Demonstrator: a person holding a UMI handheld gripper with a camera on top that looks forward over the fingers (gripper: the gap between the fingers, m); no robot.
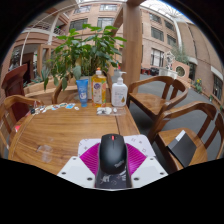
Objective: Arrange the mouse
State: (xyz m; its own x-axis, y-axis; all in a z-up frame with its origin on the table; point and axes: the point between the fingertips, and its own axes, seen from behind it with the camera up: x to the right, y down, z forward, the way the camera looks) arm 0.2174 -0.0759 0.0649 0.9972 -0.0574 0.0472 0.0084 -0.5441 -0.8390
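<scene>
A black mouse (pixel 112 152) with a red scroll wheel sits between my gripper's two fingers, its tail end toward the camera. The magenta pads (pixel 92 158) press against both of its sides. My gripper (pixel 112 160) is shut on the mouse and holds it over the near edge of the wooden table (pixel 70 130). The underside of the mouse is hidden, so I cannot tell whether it touches the table.
At the table's far side stand a blue can (pixel 83 90), an orange bottle (pixel 98 87) and a white pump bottle (pixel 119 92), with a leafy plant (pixel 85 50) behind. Wooden chairs (pixel 160 100) stand to the right; one holds a dark flat device (pixel 185 148).
</scene>
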